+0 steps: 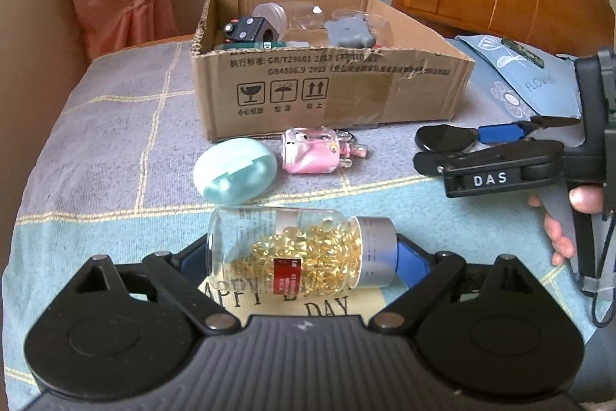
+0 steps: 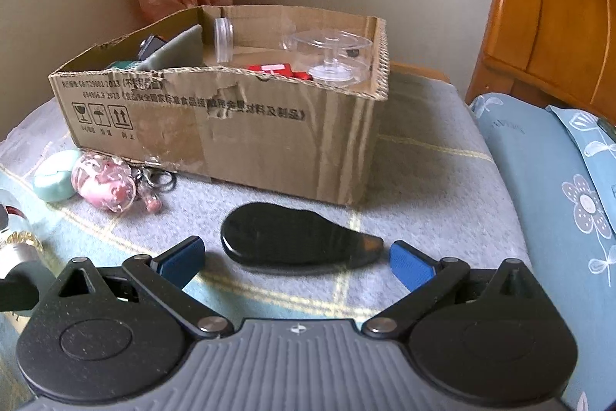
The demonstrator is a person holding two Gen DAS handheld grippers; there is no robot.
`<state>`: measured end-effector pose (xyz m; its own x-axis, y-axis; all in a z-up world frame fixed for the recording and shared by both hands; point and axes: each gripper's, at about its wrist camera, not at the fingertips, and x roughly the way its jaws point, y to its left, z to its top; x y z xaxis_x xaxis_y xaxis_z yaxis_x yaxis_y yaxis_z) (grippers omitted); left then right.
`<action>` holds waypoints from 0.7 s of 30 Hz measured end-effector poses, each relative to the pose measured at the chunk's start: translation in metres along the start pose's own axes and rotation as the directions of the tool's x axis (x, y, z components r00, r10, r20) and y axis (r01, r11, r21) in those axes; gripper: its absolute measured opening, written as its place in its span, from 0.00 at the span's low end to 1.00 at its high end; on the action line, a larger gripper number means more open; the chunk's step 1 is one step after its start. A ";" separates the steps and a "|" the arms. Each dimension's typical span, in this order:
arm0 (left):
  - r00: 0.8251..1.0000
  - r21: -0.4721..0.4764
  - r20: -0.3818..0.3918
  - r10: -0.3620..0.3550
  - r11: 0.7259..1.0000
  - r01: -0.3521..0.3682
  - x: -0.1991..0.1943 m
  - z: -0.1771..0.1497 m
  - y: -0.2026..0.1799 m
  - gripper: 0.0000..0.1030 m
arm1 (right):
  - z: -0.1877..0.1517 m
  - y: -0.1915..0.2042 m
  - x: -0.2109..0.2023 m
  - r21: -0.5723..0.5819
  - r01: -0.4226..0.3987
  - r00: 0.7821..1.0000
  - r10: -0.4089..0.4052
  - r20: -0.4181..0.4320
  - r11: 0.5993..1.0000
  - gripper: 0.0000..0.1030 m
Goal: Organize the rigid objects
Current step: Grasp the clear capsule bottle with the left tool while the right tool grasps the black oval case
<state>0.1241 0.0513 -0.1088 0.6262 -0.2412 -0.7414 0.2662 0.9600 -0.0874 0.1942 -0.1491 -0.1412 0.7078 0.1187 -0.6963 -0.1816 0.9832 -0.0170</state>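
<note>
Capsule bottle (image 1: 300, 249) lies on its side w/ silver cap toward frame right, lower centre of the left wrist view, betw. the two fingers of the left gripper (image 1: 304, 257). Clear glass, yellow softgels inside, red label. The blue pads sit at both ends of the bottle; left pad mostly hidden behind the glass, so can't tell if they press on it. Jaws stand wide.

Cardboard box (image 1: 327, 87) sits upper centre on the checked blanket (image 1: 115, 126), w/ misc. items inside: clear plastic pieces, a grey block, red bits. Just in front of the box: mint oval case (image 1: 235, 168) and pink earbud case (image 1: 312, 153) w/ keyring, side by side, near each other.

Right wrist view: right gripper (image 2: 296, 260) hangs w/ jaws spread, nothing gripped. Black flat oval object (image 2: 292, 237) lies on the blanket betw. its blue pads, apart from the left pad, its narrow tip close to the right one. Blue floral pillow (image 2: 539, 156) at frame right, wooden headboard (image 2: 558, 6) upper right.
</note>
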 end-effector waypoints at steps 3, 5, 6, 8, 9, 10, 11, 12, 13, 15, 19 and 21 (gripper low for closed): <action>1.000 -0.002 0.005 0.006 1.000 -0.006 0.000 0.001 0.000 0.90 | 0.004 0.002 0.004 0.001 -0.002 1.000 0.002 -0.006 1.000 1.00; 1.000 -0.002 0.007 0.010 1.000 -0.010 0.000 0.001 -0.001 0.90 | 0.007 0.004 0.006 -0.002 -0.008 1.000 0.008 -0.007 1.000 1.00; 1.000 -0.001 0.007 0.011 1.000 -0.011 0.000 0.001 -0.001 0.90 | 0.008 0.006 0.007 -0.007 -0.015 1.000 0.015 -0.006 1.000 1.00; 1.000 -0.002 0.006 0.012 1.000 -0.012 0.001 0.001 -0.001 0.90 | 0.008 0.011 0.008 -0.039 -0.048 0.999 0.048 -0.003 0.998 1.00; 1.000 -0.004 0.006 0.012 1.000 -0.012 0.000 0.001 -0.001 0.90 | 0.008 0.014 0.007 -0.059 -0.071 0.998 0.071 -0.001 0.996 1.00; 1.000 -0.005 0.005 0.011 1.000 -0.011 0.001 0.001 -0.001 0.90 | 0.008 0.016 0.006 -0.078 -0.087 0.996 0.087 -0.001 0.993 1.00; 1.000 -0.006 0.005 0.011 1.000 -0.011 0.001 0.001 -0.001 0.90 | 0.008 0.017 0.006 -0.088 -0.095 0.996 0.095 -0.003 0.992 1.00; 1.000 -0.006 0.004 0.011 1.000 -0.011 0.001 0.001 -0.001 0.90 | 0.008 0.016 0.006 -0.086 -0.097 0.995 0.097 -0.004 0.992 1.00; 1.000 -0.004 0.004 0.011 1.000 -0.011 0.001 0.001 -0.001 0.90 | 0.008 0.015 0.005 -0.087 -0.100 0.995 0.100 -0.003 0.991 1.00; 1.000 -0.004 0.003 0.010 1.000 -0.010 0.001 0.001 0.000 0.91 | 0.008 0.011 0.006 -0.089 -0.099 0.995 0.099 -0.001 0.991 1.00; 1.000 0.000 0.010 0.011 1.000 -0.011 0.001 0.001 0.000 0.91 | 0.012 0.008 0.007 -0.052 -0.061 0.998 0.061 -0.012 0.997 1.00; 1.000 0.004 0.013 0.012 1.000 -0.012 0.001 0.002 0.000 0.91 | 0.012 0.012 0.007 -0.040 -0.048 0.999 0.047 -0.014 0.998 1.00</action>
<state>0.1259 0.0505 -0.1086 0.6388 -0.2318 -0.7336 0.2614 0.9622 -0.0764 0.2055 -0.1350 -0.1380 0.6886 0.1628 -0.7066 -0.2424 0.9701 -0.0127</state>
